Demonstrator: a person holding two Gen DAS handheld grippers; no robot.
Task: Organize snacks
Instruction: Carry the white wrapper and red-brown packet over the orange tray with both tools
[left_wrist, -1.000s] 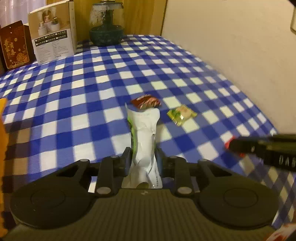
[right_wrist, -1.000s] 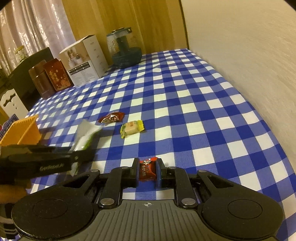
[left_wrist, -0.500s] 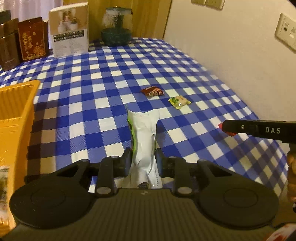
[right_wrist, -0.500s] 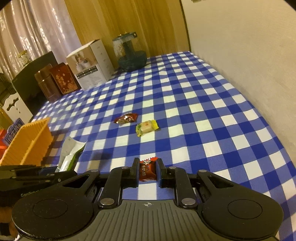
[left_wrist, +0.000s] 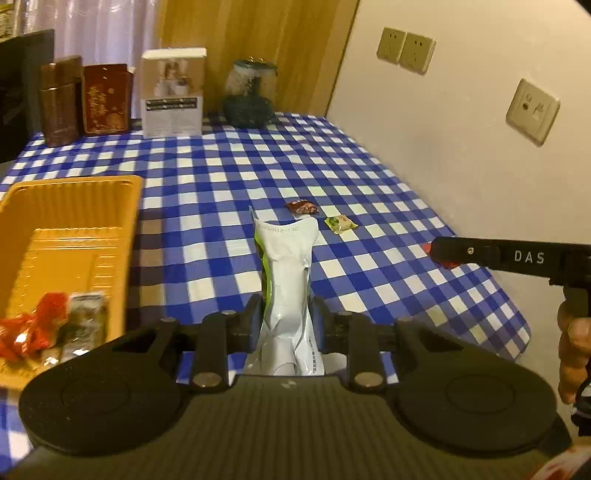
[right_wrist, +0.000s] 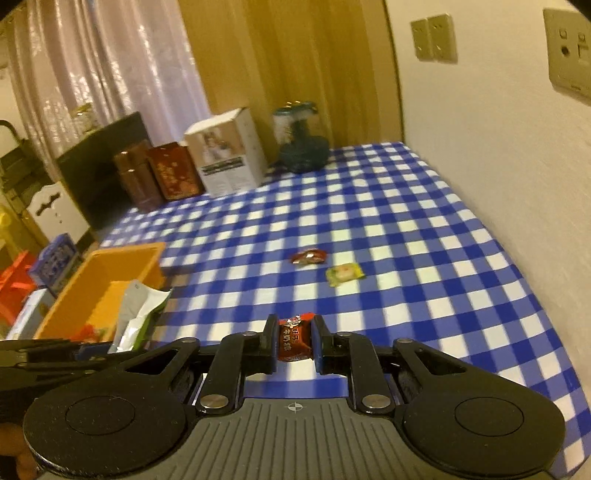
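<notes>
My left gripper (left_wrist: 286, 310) is shut on a white and green snack packet (left_wrist: 286, 266), held upright above the table; the packet also shows in the right wrist view (right_wrist: 138, 314). My right gripper (right_wrist: 294, 336) is shut on a small red candy (right_wrist: 293, 338), held above the table's near edge; it also shows in the left wrist view (left_wrist: 439, 253). A brown-red candy (left_wrist: 302, 207) and a yellow-green candy (left_wrist: 340, 223) lie on the checked cloth. An orange tray (left_wrist: 74, 206) at the left holds red and silver wrapped snacks (left_wrist: 51, 325).
At the table's far end stand two dark red tins (left_wrist: 86, 99), a white box (left_wrist: 173, 92) and a dark glass jar (left_wrist: 249, 94). A wall with sockets (left_wrist: 532, 110) runs along the right. Boxes (right_wrist: 37, 273) sit beyond the table's left side.
Both grippers have risen and drawn back with their snacks. The orange tray has come fully into view on the left. The two loose candies have not moved.
</notes>
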